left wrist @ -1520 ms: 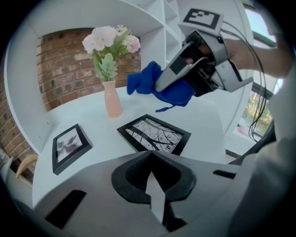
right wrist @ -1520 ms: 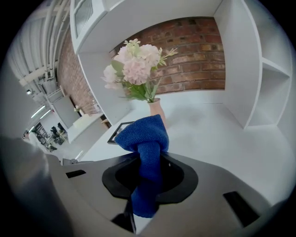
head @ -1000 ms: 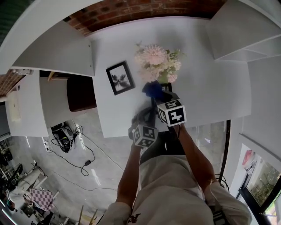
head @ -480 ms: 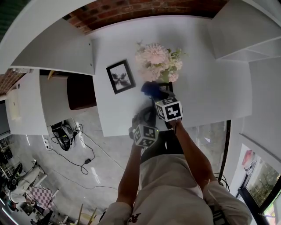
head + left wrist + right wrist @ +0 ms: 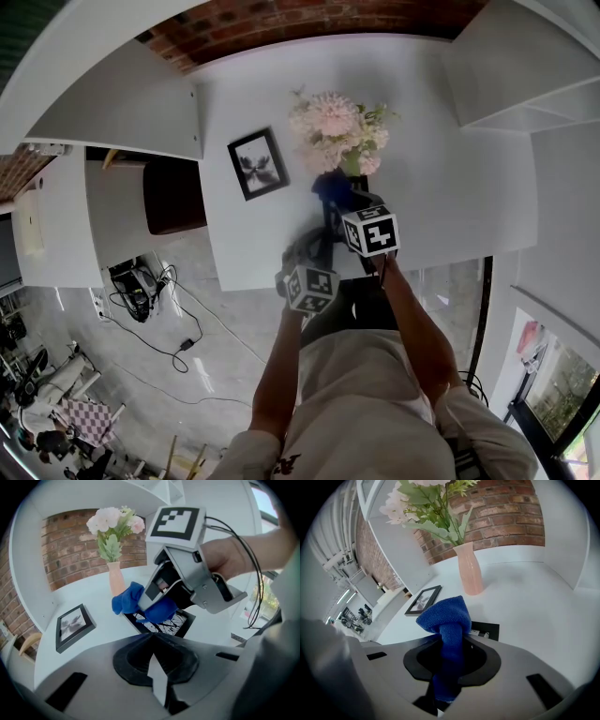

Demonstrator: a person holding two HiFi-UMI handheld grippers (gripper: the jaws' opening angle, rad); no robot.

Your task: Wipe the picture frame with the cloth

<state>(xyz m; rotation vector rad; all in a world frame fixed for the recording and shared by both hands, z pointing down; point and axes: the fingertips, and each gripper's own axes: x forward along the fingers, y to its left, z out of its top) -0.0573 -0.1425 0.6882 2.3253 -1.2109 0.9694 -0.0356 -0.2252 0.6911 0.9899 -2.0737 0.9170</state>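
Observation:
A black picture frame (image 5: 161, 623) with a black-and-white abstract print lies flat on the white table (image 5: 441, 178), in front of the pink vase. My right gripper (image 5: 149, 603) is shut on a blue cloth (image 5: 129, 599) and presses it onto the frame's far part. In the right gripper view the cloth (image 5: 445, 616) bunches out of the jaws and hides most of the frame (image 5: 487, 631). My left gripper (image 5: 158, 681) sits just short of the frame's near edge, jaws close together with only a pale sliver between them. That edge is hidden behind the gripper's body.
A second, smaller black frame (image 5: 255, 165) lies to the left on the table. A pink vase (image 5: 469, 573) of pale flowers (image 5: 336, 131) stands just behind the wiped frame. White shelves (image 5: 112, 112) flank the table, with a brick wall (image 5: 281, 19) behind. The table's near edge (image 5: 253, 281) drops to the floor.
The right gripper and cloth slid a little left over the frame, then back to the right. The left gripper stayed put.

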